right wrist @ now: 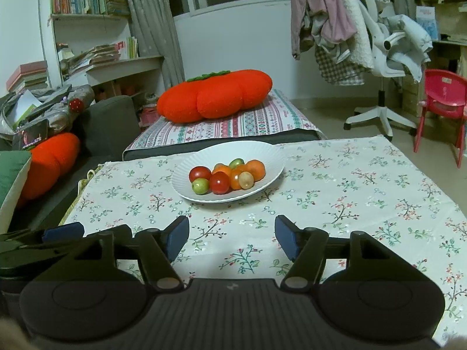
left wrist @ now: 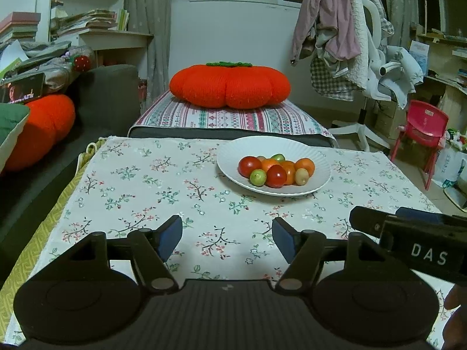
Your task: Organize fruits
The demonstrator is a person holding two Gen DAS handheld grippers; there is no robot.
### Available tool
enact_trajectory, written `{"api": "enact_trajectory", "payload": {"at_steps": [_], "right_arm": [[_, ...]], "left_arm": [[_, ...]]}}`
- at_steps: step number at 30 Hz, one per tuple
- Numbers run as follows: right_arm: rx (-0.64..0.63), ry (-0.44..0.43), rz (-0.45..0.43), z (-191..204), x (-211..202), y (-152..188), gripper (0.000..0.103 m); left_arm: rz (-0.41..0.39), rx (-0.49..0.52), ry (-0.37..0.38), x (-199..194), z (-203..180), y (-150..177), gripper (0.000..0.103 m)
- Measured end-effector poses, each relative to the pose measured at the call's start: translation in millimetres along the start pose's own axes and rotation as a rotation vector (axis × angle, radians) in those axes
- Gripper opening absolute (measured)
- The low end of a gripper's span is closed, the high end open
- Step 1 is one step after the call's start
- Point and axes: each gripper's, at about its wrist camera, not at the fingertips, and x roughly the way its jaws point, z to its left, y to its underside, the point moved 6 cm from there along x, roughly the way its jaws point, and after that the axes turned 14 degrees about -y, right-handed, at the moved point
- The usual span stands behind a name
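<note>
A white ribbed plate [left wrist: 233, 148] [right wrist: 268, 157] stands on the floral tablecloth at the far side of the table. It holds several small fruits: red ones [left wrist: 276, 176] [right wrist: 219, 183], orange ones [left wrist: 305, 165] [right wrist: 255, 169] and green ones [left wrist: 258, 177] [right wrist: 200, 186]. My left gripper [left wrist: 227, 240] is open and empty, low over the cloth, well short of the plate. My right gripper [right wrist: 232, 240] is open and empty too, beside the left one; its finger shows at the right edge of the left wrist view [left wrist: 408, 233].
The floral tablecloth [left wrist: 146, 192] [right wrist: 364, 192] covers the table. Behind it stands a striped bench with a big red pumpkin cushion [left wrist: 229, 86] [right wrist: 214, 99]. A sofa [left wrist: 96, 102] lies left; an office chair with clothes [right wrist: 376, 43] and a red plastic chair [right wrist: 443, 99] stand right.
</note>
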Motion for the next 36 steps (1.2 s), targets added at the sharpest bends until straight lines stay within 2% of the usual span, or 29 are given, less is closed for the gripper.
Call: {"api": "enact_trajectory", "payload": {"at_steps": [4,6,12,14,17,19,30,36], "right_arm": [[-0.009,0.001,-0.002,0.8,-1.3,0.2,0.062],[-0.008,0.004,-0.005,0.2,-2.2,-0.1,0.063],[-0.008,0.012,-0.006,-2.1,-2.8,-0.6,0.068],[-0.006,0.019,-0.005,-3.4,-2.5,-0.8,0.072],[0.006,0.031,-0.009,-7.3,-3.0,-1.2,0.085],[0.015,0.034,-0.012,-9.3,-3.4,-1.6,0.091],[0.024,0.044,-0.007,-11.8,-3.3,-0.8,0.102],[0.021,0.039,0.0,-11.4,-2.2,-0.5,0.102]], "left_arm": [[-0.003,-0.01,-0.004,-1.0,1.8,-1.3,0.068],[-0.01,-0.015,-0.007,-2.4,2.9,-2.1,0.074],[-0.033,-0.003,-0.027,-3.3,1.3,-3.4,0.079],[-0.029,-0.009,-0.032,-1.2,3.0,-3.4,0.083],[-0.017,-0.03,-0.032,1.2,6.6,-3.5,0.088],[-0.017,-0.032,-0.033,1.2,7.1,-3.7,0.089],[-0.021,-0.026,-0.051,0.8,8.7,-4.4,0.09],[-0.016,-0.021,-0.056,2.2,9.0,-4.0,0.09]]}}
